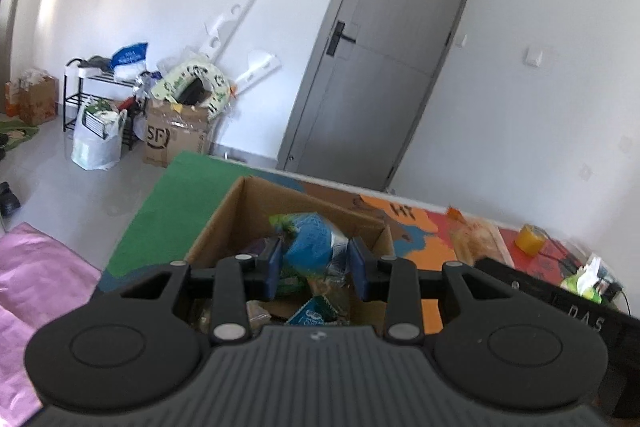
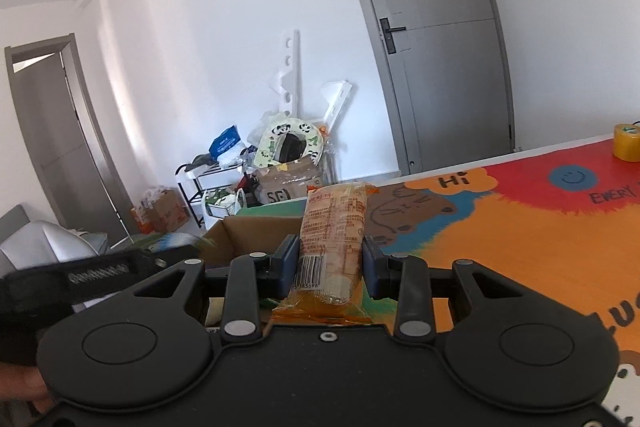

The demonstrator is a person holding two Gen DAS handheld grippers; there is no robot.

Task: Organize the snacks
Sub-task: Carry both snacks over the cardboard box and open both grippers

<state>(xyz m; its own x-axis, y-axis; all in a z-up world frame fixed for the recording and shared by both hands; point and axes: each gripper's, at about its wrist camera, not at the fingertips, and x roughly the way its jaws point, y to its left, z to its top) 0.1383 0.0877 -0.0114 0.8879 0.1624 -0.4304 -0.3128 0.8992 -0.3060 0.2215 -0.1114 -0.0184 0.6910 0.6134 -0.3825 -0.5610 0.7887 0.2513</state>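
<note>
L tool [image 1: 316, 269]: clenched on blue/green bag [image 1: 316, 247], pads touching both sides; bag hangs over box [image 1: 224, 223], above the snack pile inside.
R tool [image 2: 331, 265]: grasping orange pack [image 2: 334, 227] at its lower third, barcode end toward cam, other end sticking up and away.
pack axis: long axis runs fwd along the fingers, approx upright in view; ends free, not touching desk.
box vs R tool: box [image 2: 236, 233] lies ahead and to the L of R tool, open top, near rim just beyond the L finger. L tool body shows at left edge of R view, so both tools crowd the same opening.
nearer arm: L is already over the box; R is beside it, over the desk mat [image 2: 520, 247].
key relation (judged): pack must go L and fwd to clear the box wall, then down; long axis prob needs laying flat or it will poke above the rim.
room: box looks part full, free space at far side and L wall; R side of desk open, only tape roll [image 2: 627, 143] far off.
edges: desk's far edge just behind box; floor beyond.
risk (judged): tools bumping over the box; blurry bag in L view, exact height above pile cannot tell.
</note>
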